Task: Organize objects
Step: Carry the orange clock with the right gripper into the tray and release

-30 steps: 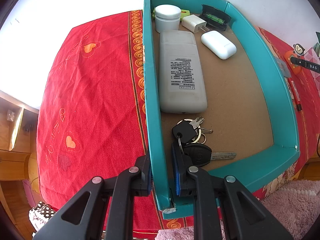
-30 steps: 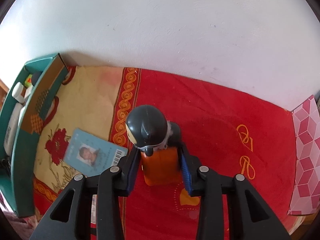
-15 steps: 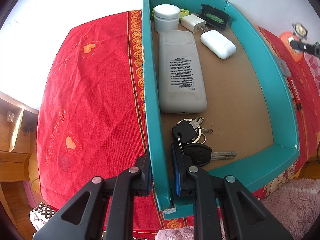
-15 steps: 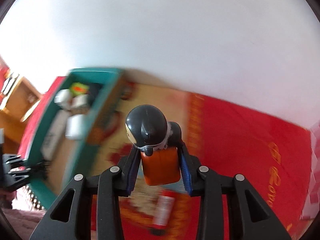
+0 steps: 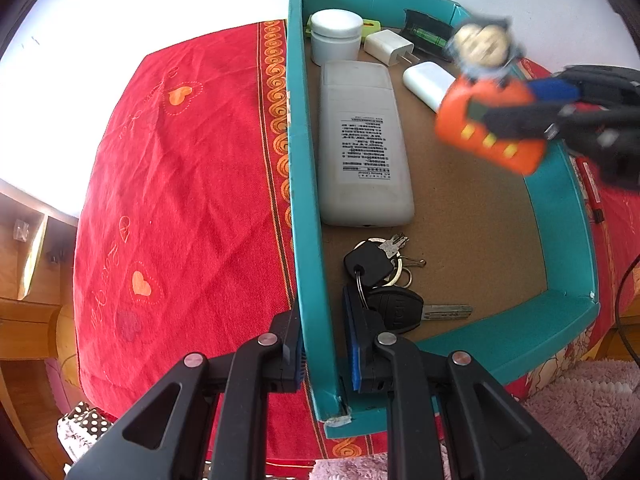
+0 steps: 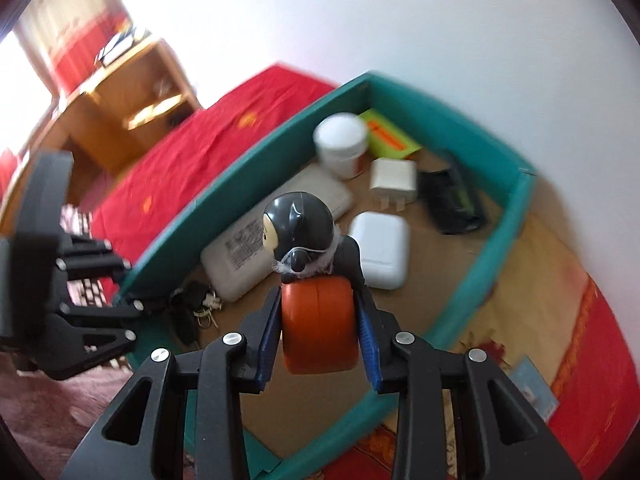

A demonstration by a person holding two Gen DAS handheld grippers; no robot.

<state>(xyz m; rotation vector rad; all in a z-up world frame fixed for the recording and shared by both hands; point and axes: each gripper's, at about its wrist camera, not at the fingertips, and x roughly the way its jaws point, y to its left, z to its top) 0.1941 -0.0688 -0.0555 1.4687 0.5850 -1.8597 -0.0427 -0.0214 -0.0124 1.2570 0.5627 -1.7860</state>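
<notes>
A teal open box (image 5: 560, 240) sits on a red cloth and holds a grey remote (image 5: 364, 148), a bunch of keys (image 5: 384, 280), a white jar (image 5: 336, 36), a white charger plug (image 5: 388, 46), a white earbud case (image 5: 426, 82) and a black case (image 5: 426, 30). My left gripper (image 5: 322, 320) is shut on the box's near left wall. My right gripper (image 6: 318, 320) has its jaws closing on an orange toy figure (image 6: 316, 320) with a dark helmeted head, and the pads press its sides. The toy (image 5: 488, 128) hangs above the box's right side, over the earbud case.
An ID card (image 6: 534, 384) lies on the cloth outside the box's right wall, and a red pen (image 5: 592, 188) lies there too. A pink rug (image 5: 580, 408) is below the table edge. Wooden furniture (image 6: 132, 108) stands past the table's left side.
My right gripper has carried the toy figure from the red cloth on the right to above the box and has rolled. The left gripper and the box have not moved.
</notes>
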